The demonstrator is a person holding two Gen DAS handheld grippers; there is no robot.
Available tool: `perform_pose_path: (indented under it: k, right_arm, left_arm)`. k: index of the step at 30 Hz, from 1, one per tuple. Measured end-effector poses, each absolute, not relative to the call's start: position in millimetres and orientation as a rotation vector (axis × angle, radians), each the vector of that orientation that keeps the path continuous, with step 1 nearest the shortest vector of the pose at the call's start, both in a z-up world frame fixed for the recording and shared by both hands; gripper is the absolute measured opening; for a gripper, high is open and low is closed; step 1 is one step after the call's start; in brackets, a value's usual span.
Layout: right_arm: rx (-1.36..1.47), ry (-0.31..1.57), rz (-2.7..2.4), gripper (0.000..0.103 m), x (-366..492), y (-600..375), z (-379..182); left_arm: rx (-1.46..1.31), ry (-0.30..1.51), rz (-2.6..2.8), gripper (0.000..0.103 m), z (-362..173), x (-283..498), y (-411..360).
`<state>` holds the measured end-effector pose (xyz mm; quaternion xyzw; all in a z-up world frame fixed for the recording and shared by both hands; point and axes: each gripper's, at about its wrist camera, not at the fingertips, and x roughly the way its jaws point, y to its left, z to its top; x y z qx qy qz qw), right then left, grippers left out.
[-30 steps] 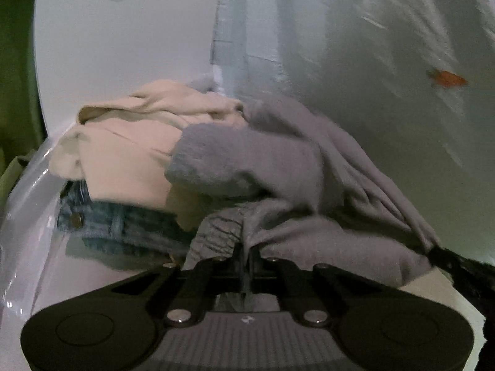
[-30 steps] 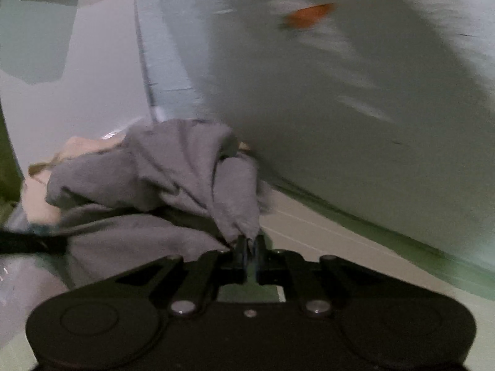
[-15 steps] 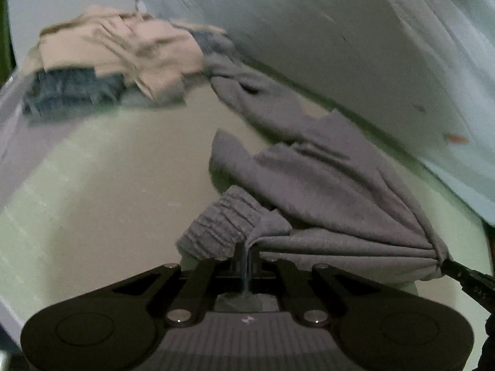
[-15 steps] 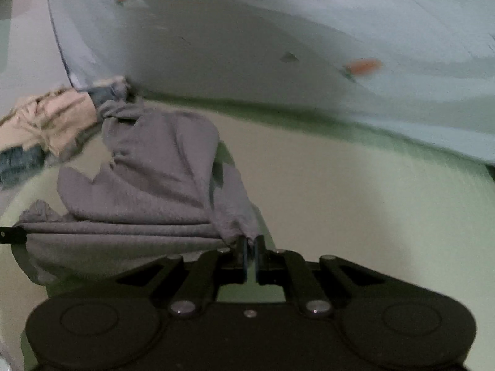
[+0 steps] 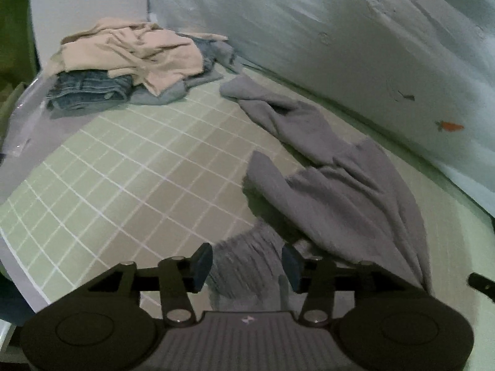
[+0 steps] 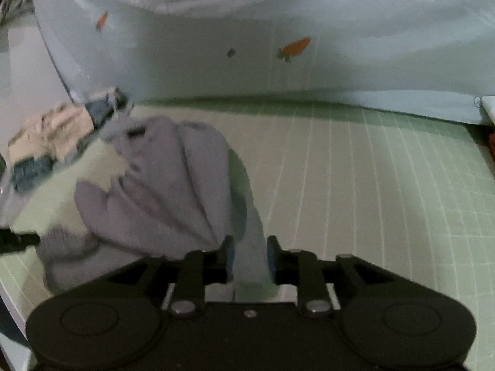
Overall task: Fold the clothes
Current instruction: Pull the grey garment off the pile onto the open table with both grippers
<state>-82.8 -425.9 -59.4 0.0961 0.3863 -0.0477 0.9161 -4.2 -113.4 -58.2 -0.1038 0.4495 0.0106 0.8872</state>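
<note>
A grey sweatshirt (image 5: pixel 337 182) lies crumpled on the green grid mat (image 5: pixel 130 167), one sleeve stretched toward the far pile. My left gripper (image 5: pixel 247 264) is open, with the sweatshirt's ribbed hem lying between its fingers. In the right wrist view the same grey sweatshirt (image 6: pixel 173 182) lies bunched to the left. My right gripper (image 6: pixel 248 255) is open, with a corner of the grey cloth between its fingers.
A pile of clothes sits at the mat's far left corner: a beige garment (image 5: pixel 136 52) on top of folded jeans (image 5: pixel 89 88). A pale sheet with carrot prints (image 6: pixel 294 46) hangs along the back. The mat (image 6: pixel 386 191) extends to the right.
Both grippers pulled the grey sweatshirt away from the pile onto the mat, then opened and let go of it. The sweatshirt now lies loose on the mat.
</note>
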Motion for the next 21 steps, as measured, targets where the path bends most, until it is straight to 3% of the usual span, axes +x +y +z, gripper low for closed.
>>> perform_pose_path:
  k: [7, 9, 17, 18, 19, 21]
  right_arm:
    - [0.233, 0.784, -0.123, 0.055, -44.7, -438.5, -58.7]
    - [0.246, 0.789, -0.132, 0.057, -30.0, -441.1, -60.6]
    - [0.309, 0.802, -0.195, 0.059, 24.4, -458.2, -71.2]
    - [0.317, 0.797, -0.209, 0.059, 24.3, -460.6, -71.2]
    - [0.321, 0.796, -0.223, 0.060, 22.4, -462.8, -72.1]
    - [0.320, 0.802, -0.253, 0.061, 16.3, -466.4, -74.9]
  left_arm:
    - [-0.282, 0.943, 0.037, 0.064, -66.6, 32.3, -102.8]
    - [-0.294, 0.954, 0.001, 0.069, -71.6, 45.7, -107.9]
    - [-0.305, 1.075, -0.049, 0.069, -111.7, 119.4, -126.8]
    - [-0.306, 1.089, -0.062, 0.067, -115.2, 124.3, -128.4]
    - [-0.308, 1.104, -0.077, 0.051, -118.7, 128.6, -129.9]
    - [-0.297, 1.125, -0.105, 0.008, -124.1, 134.4, -132.9]
